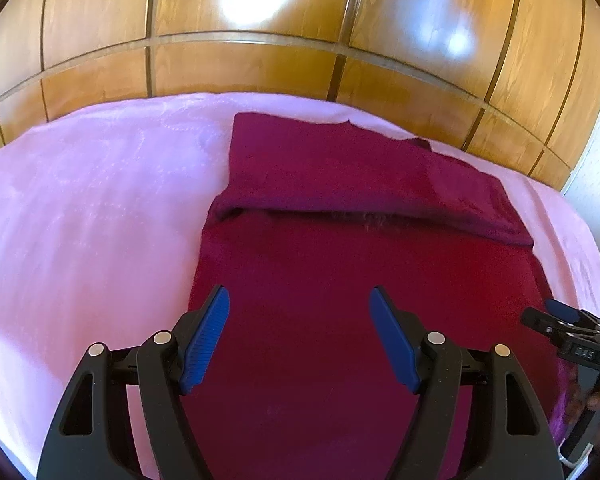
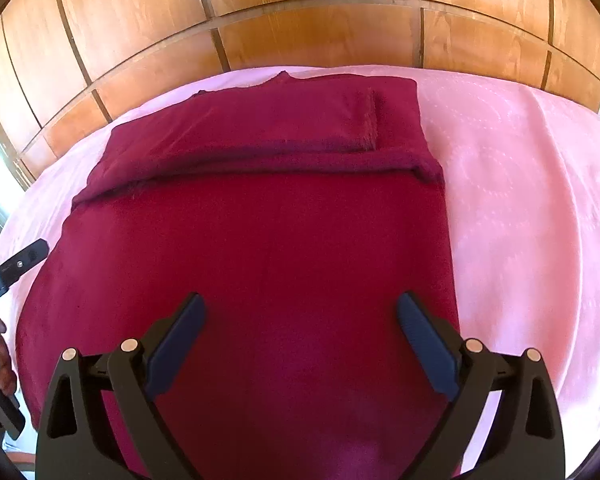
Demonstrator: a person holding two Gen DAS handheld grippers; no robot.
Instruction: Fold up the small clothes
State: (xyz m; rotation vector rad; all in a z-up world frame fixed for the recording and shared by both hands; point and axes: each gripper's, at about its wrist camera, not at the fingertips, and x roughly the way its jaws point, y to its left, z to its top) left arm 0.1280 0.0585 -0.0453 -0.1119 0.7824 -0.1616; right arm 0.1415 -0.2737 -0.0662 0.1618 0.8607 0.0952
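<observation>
A dark red fuzzy garment (image 1: 360, 272) lies flat on a pink bed cover (image 1: 80, 208), its far part folded over toward me into a thick band (image 1: 340, 176). My left gripper (image 1: 300, 300) is open and empty, hovering above the garment's near left part. In the right wrist view the same garment (image 2: 260, 248) fills the middle, with the folded band (image 2: 268, 136) at the far end. My right gripper (image 2: 300, 306) is open and empty above the garment's near part. Each gripper shows at the edge of the other's view: the right one (image 1: 556, 316) and the left one (image 2: 20, 260).
A glossy wooden panelled wardrobe (image 1: 260, 52) stands right behind the bed. The pink cover (image 2: 520, 200) stretches bare to the right of the garment. A hand (image 2: 2, 364) holds the left gripper's handle at the left edge.
</observation>
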